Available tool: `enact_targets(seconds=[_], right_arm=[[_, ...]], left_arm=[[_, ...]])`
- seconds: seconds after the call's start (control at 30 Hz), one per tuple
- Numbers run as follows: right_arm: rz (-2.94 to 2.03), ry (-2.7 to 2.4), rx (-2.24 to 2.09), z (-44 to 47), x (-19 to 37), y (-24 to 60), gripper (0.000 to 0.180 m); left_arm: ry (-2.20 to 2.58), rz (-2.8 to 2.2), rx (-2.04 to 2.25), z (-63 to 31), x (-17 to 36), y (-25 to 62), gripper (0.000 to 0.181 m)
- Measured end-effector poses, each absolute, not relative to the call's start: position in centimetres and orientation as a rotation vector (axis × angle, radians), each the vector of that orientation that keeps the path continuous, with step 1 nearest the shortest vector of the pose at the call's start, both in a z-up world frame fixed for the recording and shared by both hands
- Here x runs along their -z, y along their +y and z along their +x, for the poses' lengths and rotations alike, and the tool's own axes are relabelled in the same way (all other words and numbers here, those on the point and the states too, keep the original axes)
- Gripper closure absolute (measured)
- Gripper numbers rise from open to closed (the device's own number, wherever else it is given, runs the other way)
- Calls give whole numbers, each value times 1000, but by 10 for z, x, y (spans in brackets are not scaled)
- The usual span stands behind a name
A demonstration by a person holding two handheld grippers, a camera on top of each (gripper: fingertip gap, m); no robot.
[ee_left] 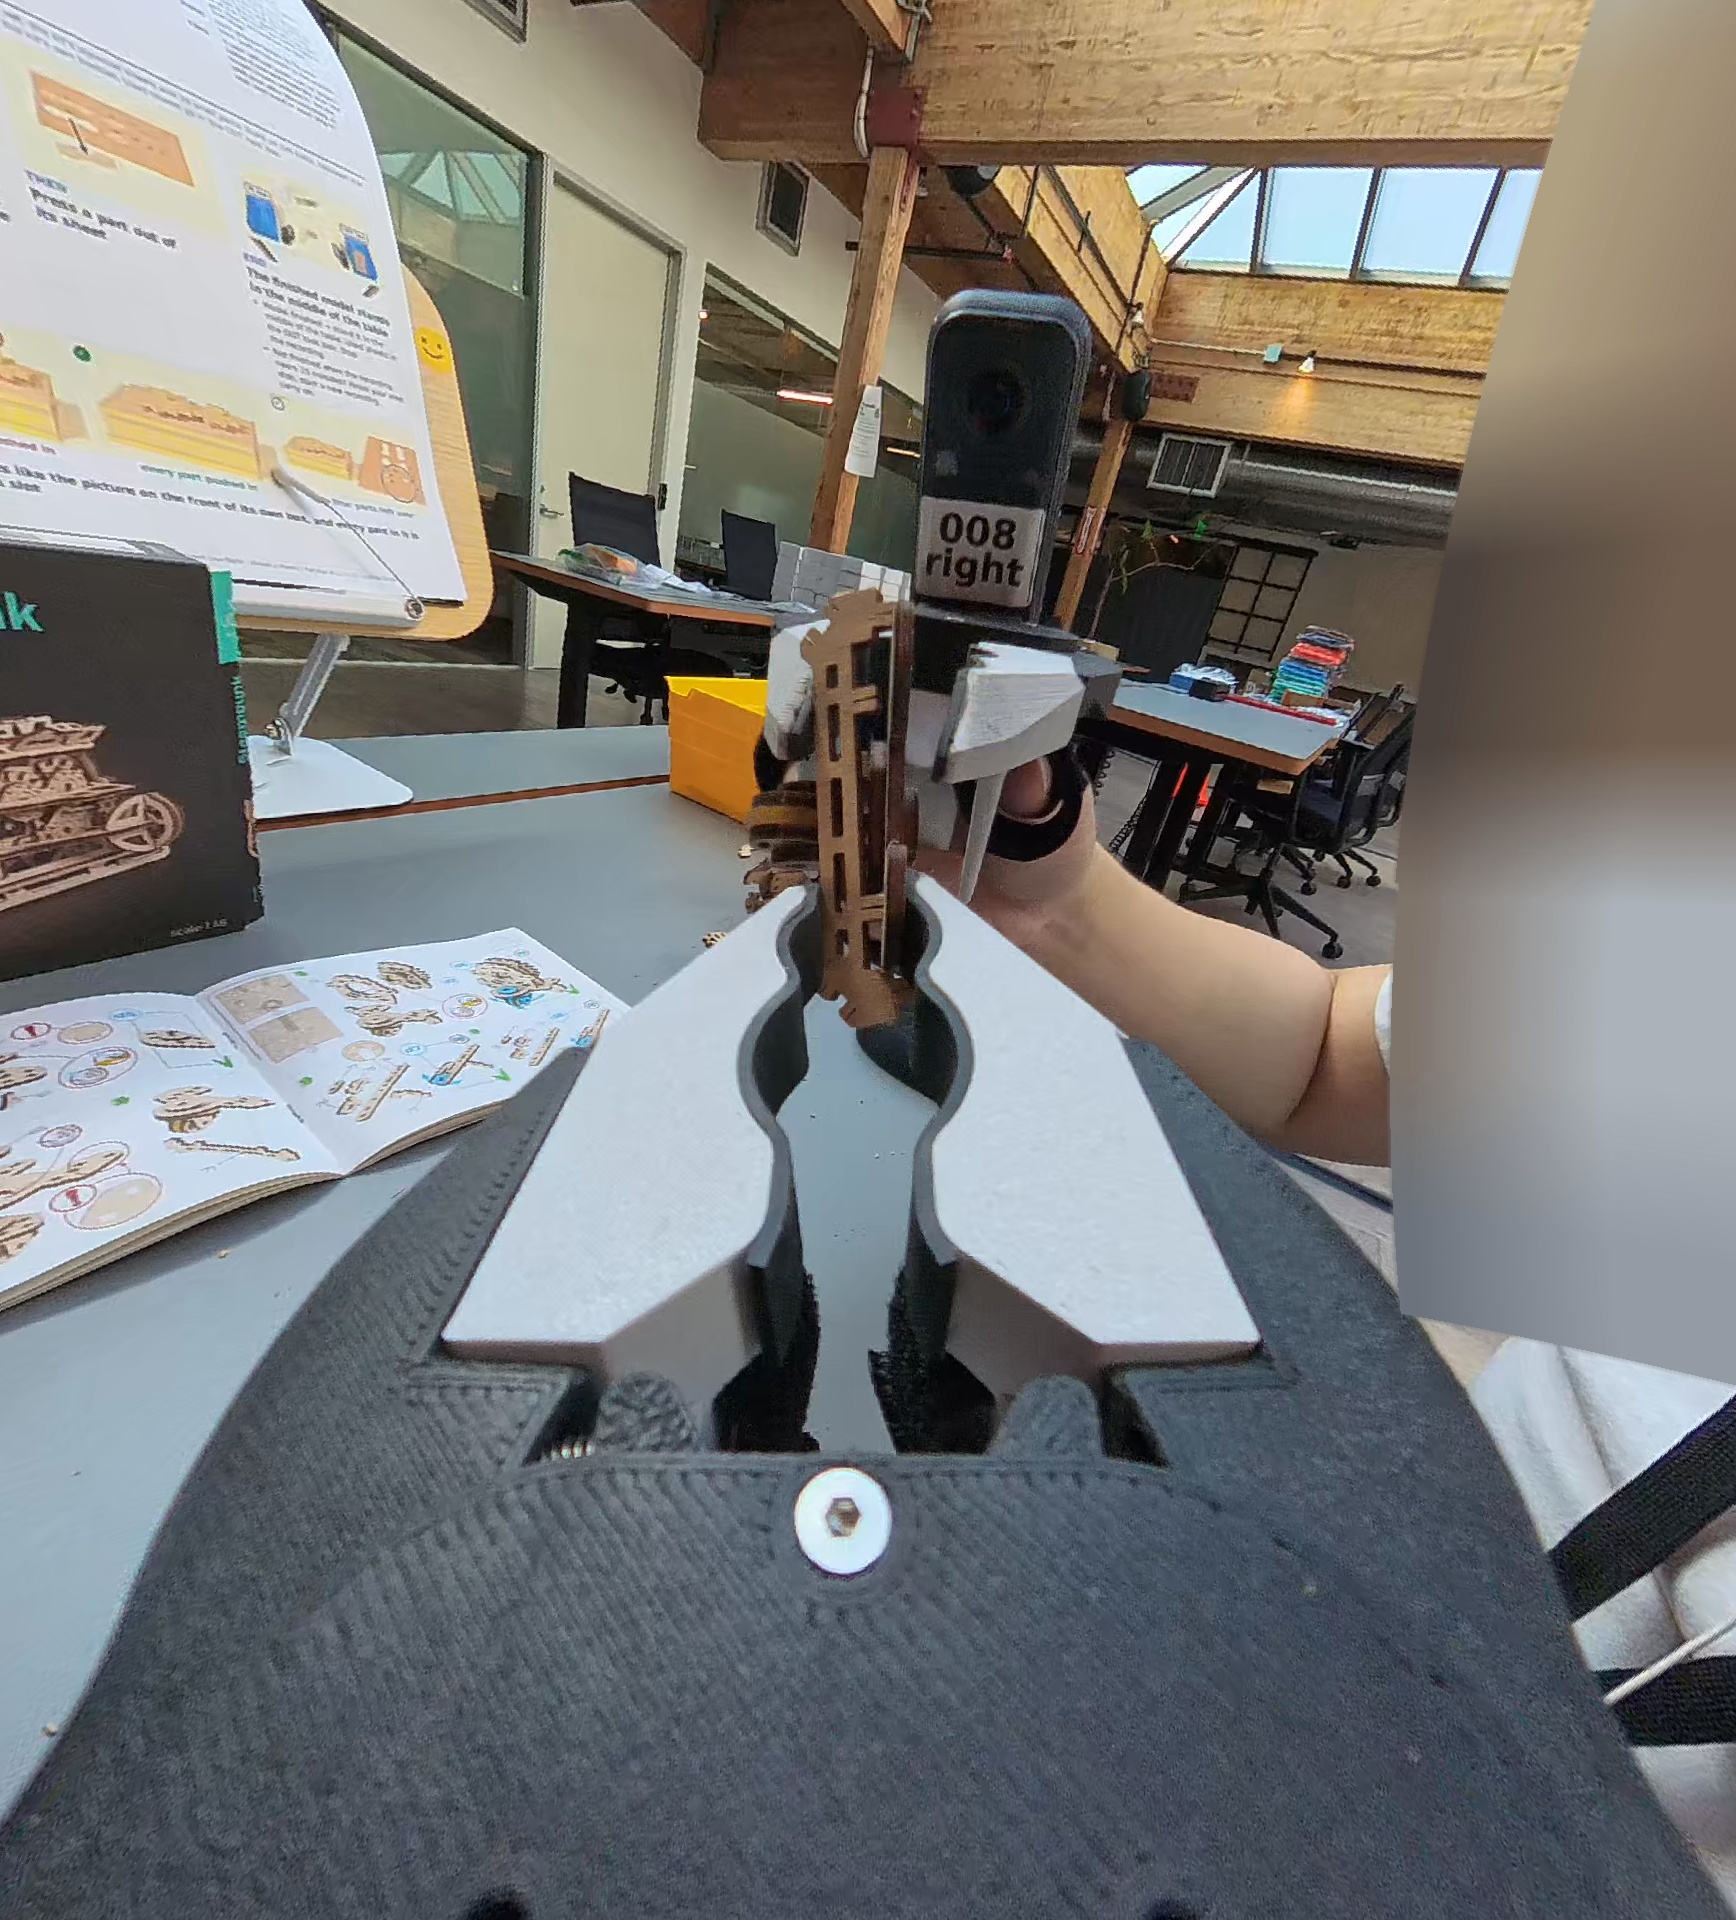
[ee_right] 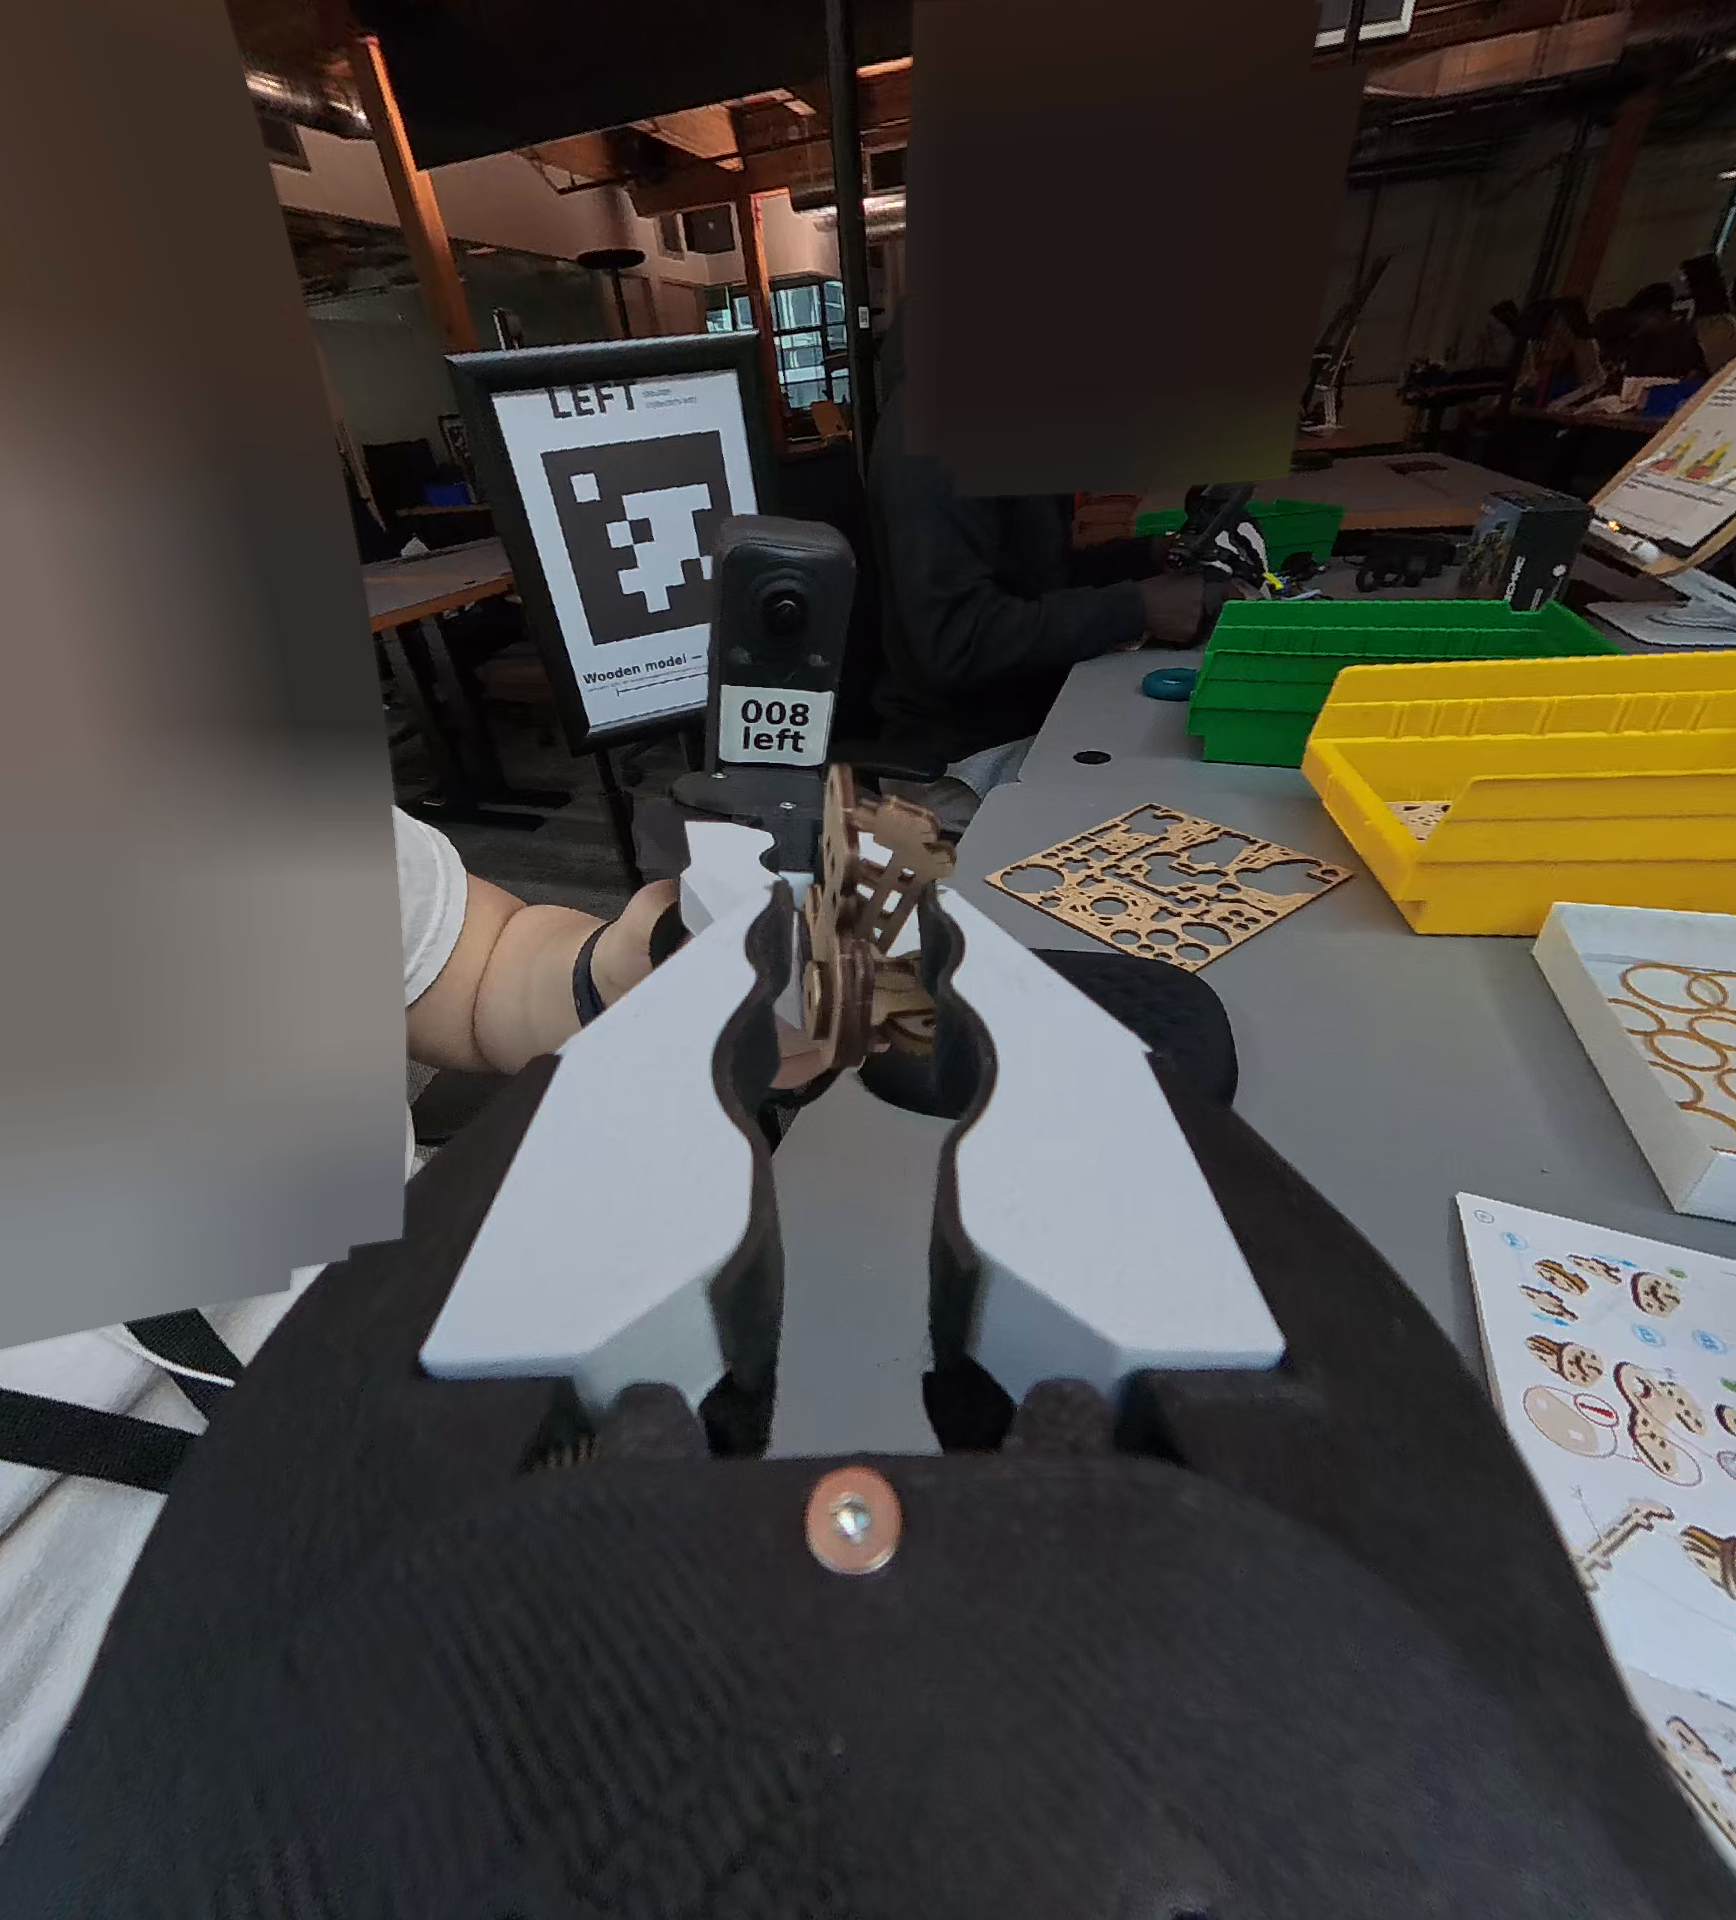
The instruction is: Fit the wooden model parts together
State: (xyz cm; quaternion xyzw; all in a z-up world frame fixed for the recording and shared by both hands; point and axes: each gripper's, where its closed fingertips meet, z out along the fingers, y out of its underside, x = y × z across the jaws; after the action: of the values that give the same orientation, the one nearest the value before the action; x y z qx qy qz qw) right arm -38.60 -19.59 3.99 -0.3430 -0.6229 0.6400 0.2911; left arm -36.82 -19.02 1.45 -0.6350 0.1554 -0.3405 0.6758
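A wooden assembly [ee_left: 856, 821], a slotted frame strip with stacked gears [ee_left: 779, 821] on its side, hangs in the air above the grey table [ee_left: 531, 873]. My left gripper [ee_left: 866, 906] is shut on its lower end. My right gripper [ee_left: 890, 727] faces it and grips the upper part. In the right wrist view my right gripper [ee_right: 859, 906] is shut on the same assembly [ee_right: 869, 935], with the gears nearest me. The left gripper's camera [ee_right: 786, 613] stands just behind it.
A black kit box [ee_left: 64, 758], an open booklet [ee_left: 220, 1081] and a sheet on a stand [ee_left: 168, 260] lie left. A punched plywood sheet [ee_right: 1170, 883], yellow bins [ee_right: 1570, 790], a green bin [ee_right: 1383, 655] and a white tray [ee_right: 1596, 1039] lie right. Less than 4 cm separates the two grippers' tips.
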Motion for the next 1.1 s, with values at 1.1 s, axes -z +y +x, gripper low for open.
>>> enact_targets(seconds=[1.1], right_arm=[[-670, -1548, -1944, -369, -38, -188, 166]], left_arm=[[493, -1495, 404, -360, -6, -179, 169]])
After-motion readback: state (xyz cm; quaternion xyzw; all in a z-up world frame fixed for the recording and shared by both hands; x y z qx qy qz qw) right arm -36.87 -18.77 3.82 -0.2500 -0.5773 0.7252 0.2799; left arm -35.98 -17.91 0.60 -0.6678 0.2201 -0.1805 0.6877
